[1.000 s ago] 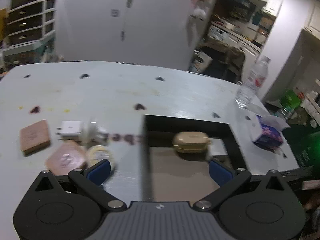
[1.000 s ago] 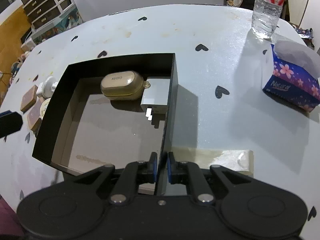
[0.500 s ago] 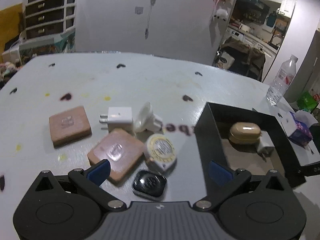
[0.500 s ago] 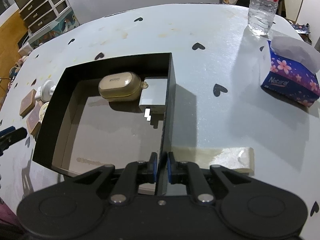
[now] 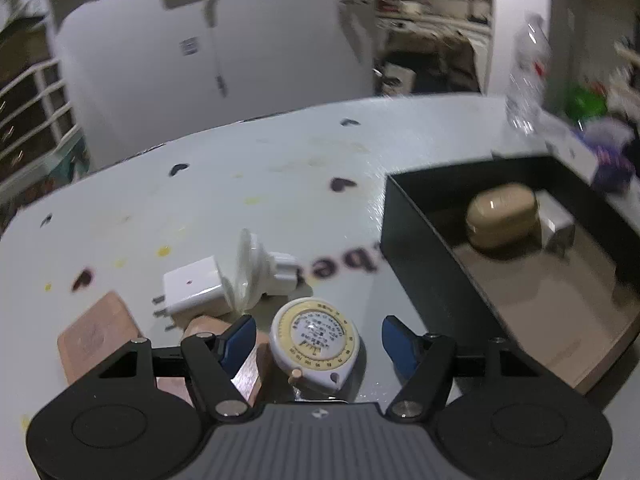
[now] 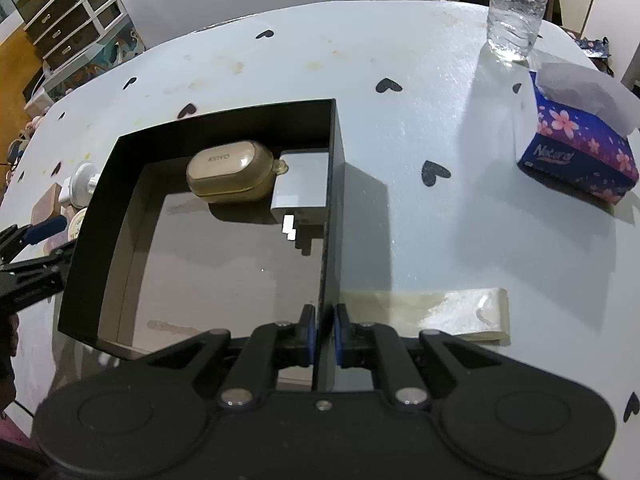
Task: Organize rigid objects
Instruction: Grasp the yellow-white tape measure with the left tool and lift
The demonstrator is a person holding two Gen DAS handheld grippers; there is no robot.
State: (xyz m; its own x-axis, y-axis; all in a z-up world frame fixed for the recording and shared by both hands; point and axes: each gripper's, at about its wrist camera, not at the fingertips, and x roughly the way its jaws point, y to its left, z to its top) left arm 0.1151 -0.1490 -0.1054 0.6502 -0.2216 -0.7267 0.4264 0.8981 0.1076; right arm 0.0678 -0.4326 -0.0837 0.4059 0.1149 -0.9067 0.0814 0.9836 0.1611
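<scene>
My left gripper (image 5: 318, 340) is open, with a round white and yellow tape measure (image 5: 314, 338) lying on the table between its fingers. Behind it lie a white charger (image 5: 194, 290), a white plug adapter (image 5: 260, 274) and pink flat blocks (image 5: 96, 336). A black box (image 5: 416, 236) stands to the right and holds a tan earbud case (image 5: 502, 216) and a grey charger (image 5: 556, 220). My right gripper (image 6: 323, 334) is shut on the box's right wall (image 6: 330, 216). The case (image 6: 230, 176) and the grey charger (image 6: 302, 196) sit in the box's far right corner.
A water bottle (image 6: 516, 8) and a blue tissue box (image 6: 578, 152) stand on the white heart-patterned table (image 6: 400, 52) at the right. A strip of tape (image 6: 440, 312) lies beside the box. The left gripper's arm (image 6: 32, 252) shows at the box's left.
My left gripper has swung left away from the box and come down over the loose items, and the tape measure now lies between its fingers. My right gripper has kept its hold on the box wall.
</scene>
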